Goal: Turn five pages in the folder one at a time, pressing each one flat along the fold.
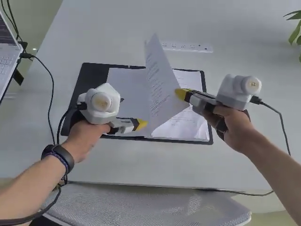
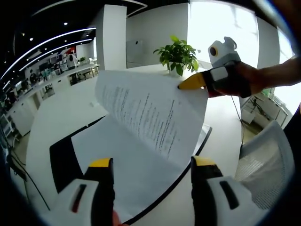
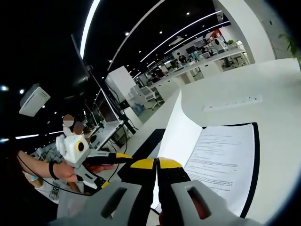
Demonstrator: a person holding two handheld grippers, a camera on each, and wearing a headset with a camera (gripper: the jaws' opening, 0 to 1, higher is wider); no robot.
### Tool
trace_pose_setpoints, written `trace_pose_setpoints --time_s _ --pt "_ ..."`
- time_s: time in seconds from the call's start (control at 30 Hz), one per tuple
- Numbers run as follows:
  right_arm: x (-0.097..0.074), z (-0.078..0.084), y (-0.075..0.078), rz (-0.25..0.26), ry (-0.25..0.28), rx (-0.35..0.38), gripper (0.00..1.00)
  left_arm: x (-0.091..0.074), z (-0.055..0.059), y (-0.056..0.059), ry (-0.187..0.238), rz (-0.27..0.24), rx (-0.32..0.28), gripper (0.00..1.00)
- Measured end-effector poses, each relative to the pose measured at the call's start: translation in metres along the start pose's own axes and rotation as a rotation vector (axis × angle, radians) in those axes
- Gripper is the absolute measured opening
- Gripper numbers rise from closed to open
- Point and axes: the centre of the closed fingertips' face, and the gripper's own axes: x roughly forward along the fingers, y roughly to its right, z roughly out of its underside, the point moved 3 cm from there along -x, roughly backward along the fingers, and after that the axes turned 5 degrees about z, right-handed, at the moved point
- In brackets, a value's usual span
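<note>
A black folder [image 1: 91, 75] lies open on the white table, with printed pages on both sides. One page [image 1: 160, 87] stands lifted and curved over the fold. My right gripper [image 1: 181, 94] is shut on that page's outer edge, yellow tips pinched together [image 3: 156, 165]. My left gripper [image 1: 141, 125] hovers open at the folder's near edge, below the lifted page [image 2: 150, 115], nothing between its fingers [image 2: 101, 165]. The right gripper [image 2: 190, 84] appears in the left gripper view holding the sheet. The left gripper [image 3: 113, 157] appears in the right gripper view.
A laptop [image 1: 7, 52] sits at the table's left edge with a cable [image 1: 49, 94] trailing past the folder. A power strip [image 1: 186, 47] lies behind the folder. A potted plant [image 2: 178, 56] stands at the far right. A mesh chair [image 1: 150, 207] is below the near edge.
</note>
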Motion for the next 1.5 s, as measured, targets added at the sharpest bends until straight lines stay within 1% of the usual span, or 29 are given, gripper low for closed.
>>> trace_pose_setpoints --time_s 0.13,0.3,0.4,0.57,0.67,0.83,1.0,1.27,1.5 --pt "0.013 0.004 -0.019 -0.019 -0.015 -0.007 0.0 -0.009 0.004 -0.004 0.002 -0.014 -0.007 0.66" --pt "0.025 0.009 -0.036 -0.045 -0.044 -0.021 0.0 -0.023 0.009 -0.015 0.015 -0.046 -0.034 0.66" --pt "0.034 0.015 -0.042 -0.059 -0.069 -0.024 0.0 -0.029 0.013 -0.019 0.02 -0.056 -0.053 0.67" --pt "0.055 0.024 -0.053 -0.089 -0.114 -0.034 0.0 -0.042 0.023 -0.027 0.024 -0.084 -0.078 0.67" --pt "0.065 0.029 -0.058 -0.099 -0.133 -0.037 0.0 -0.047 0.028 -0.03 0.027 -0.094 -0.089 0.67" --pt "0.087 0.044 -0.07 -0.129 -0.19 -0.048 0.0 -0.058 0.035 -0.037 0.03 -0.118 -0.11 0.67" --pt "0.106 0.059 -0.075 -0.14 -0.244 -0.063 0.0 -0.067 0.04 -0.041 0.03 -0.131 -0.126 0.67" --pt "0.128 0.076 -0.077 -0.14 -0.286 -0.057 0.0 -0.079 0.045 -0.044 0.029 -0.152 -0.139 0.67" --pt "0.142 0.097 -0.07 -0.095 -0.325 -0.015 0.0 -0.078 0.049 -0.04 0.025 -0.152 -0.157 0.66"
